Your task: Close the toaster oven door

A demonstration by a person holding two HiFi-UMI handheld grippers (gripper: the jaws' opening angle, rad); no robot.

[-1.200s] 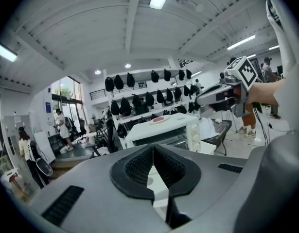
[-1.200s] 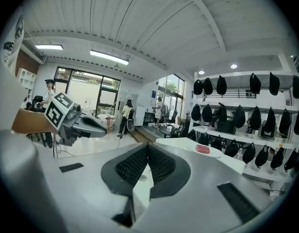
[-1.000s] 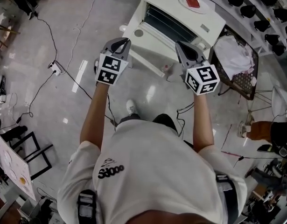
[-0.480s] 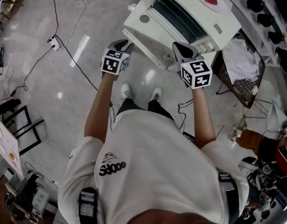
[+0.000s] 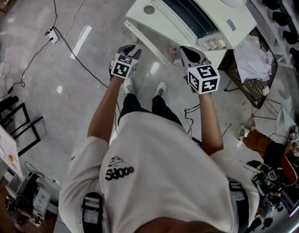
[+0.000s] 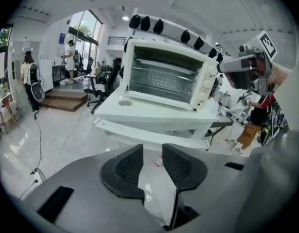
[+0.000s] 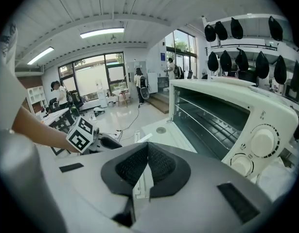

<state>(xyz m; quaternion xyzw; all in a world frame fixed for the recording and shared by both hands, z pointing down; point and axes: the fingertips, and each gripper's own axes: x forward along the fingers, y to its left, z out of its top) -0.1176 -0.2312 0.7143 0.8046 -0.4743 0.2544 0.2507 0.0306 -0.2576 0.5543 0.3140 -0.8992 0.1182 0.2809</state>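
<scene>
Left gripper [image 6: 152, 152] jaws apart, just been opening, nothing between. Right gripper [image 7: 146, 148] jaws together, empty. Toaster oven door [image 6: 154, 114] just beyond both, far side, dropped flat, untouched. Closing not started; whole lift-and-shut left.

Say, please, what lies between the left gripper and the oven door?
Left gripper view: floor and a small red-and-white item; the left gripper's empty jaws have just been opening.

The left gripper [image 6: 152, 153] had its jaws apart with nothing between them; they had just been opening. At 12 o'clock sat the white toaster oven [image 6: 165, 76] with its door [image 6: 154, 116] dropped flat, and the right gripper [image 6: 225, 67] hung at 2 o'clock.
</scene>
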